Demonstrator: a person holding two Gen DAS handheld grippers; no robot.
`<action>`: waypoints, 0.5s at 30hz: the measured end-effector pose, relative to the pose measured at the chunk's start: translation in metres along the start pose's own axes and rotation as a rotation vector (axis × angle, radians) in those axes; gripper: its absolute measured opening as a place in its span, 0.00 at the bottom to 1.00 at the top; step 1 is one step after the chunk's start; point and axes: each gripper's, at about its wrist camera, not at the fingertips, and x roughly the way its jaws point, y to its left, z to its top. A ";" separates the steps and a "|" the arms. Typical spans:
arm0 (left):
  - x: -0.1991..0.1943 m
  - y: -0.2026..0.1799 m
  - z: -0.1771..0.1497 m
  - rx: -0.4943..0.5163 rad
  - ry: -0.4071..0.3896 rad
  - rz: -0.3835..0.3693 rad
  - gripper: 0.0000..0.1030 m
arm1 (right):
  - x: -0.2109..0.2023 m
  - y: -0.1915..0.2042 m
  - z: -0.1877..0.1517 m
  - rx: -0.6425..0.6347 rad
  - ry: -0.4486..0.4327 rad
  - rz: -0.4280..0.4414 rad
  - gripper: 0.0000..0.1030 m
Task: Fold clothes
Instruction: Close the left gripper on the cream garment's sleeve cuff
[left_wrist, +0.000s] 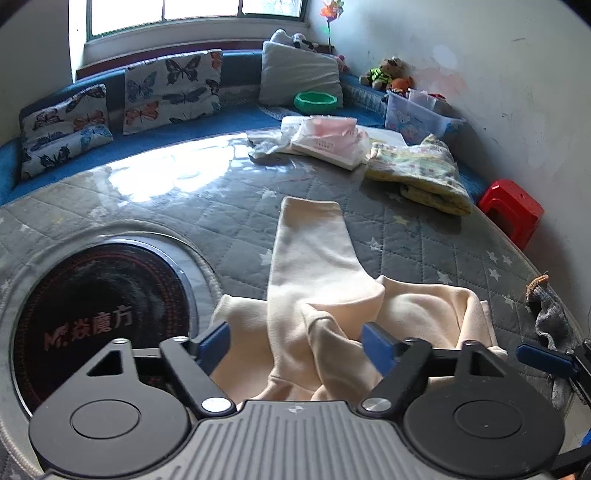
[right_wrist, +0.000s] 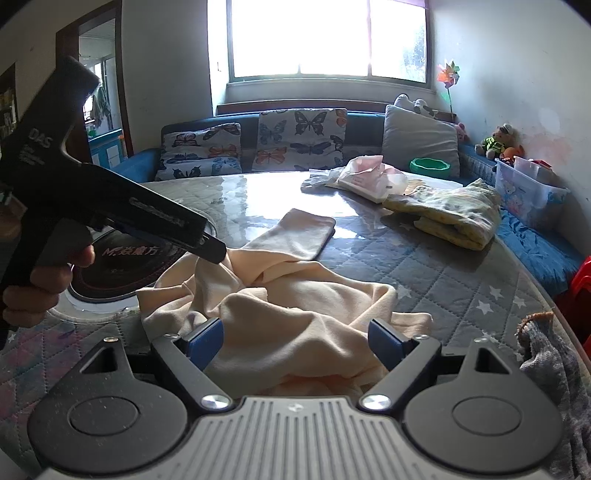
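Note:
A cream garment (left_wrist: 314, 258) lies crumpled on the grey quilted table cover (left_wrist: 184, 206), with one long sleeve or leg stretched away from me. My left gripper (left_wrist: 297, 343) hangs over its near bunched part, jaws apart, folds of cloth between the blue pads but not clamped. In the right wrist view the same garment (right_wrist: 295, 295) fills the middle. My right gripper (right_wrist: 295, 339) stands open over its near edge, nothing pinched. The left gripper (right_wrist: 210, 251), held by a hand, points down at the garment's left side.
A round black cooker plate (left_wrist: 92, 314) is set into the table at left. A folded yellow floral cloth (left_wrist: 424, 173) and a pink-white pile (left_wrist: 325, 136) lie at the far side. A grey knitted piece (right_wrist: 546, 350) hangs at the right edge. A red stool (left_wrist: 513, 210) stands beyond.

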 end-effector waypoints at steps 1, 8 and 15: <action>0.003 -0.001 0.000 0.000 0.006 -0.003 0.69 | 0.000 0.000 0.000 0.001 0.000 -0.001 0.85; 0.012 -0.007 -0.002 0.017 0.026 -0.025 0.33 | -0.001 -0.006 -0.002 0.007 0.002 -0.006 0.85; 0.001 -0.009 -0.005 0.041 -0.017 -0.055 0.13 | -0.002 -0.007 -0.004 0.016 -0.001 -0.005 0.85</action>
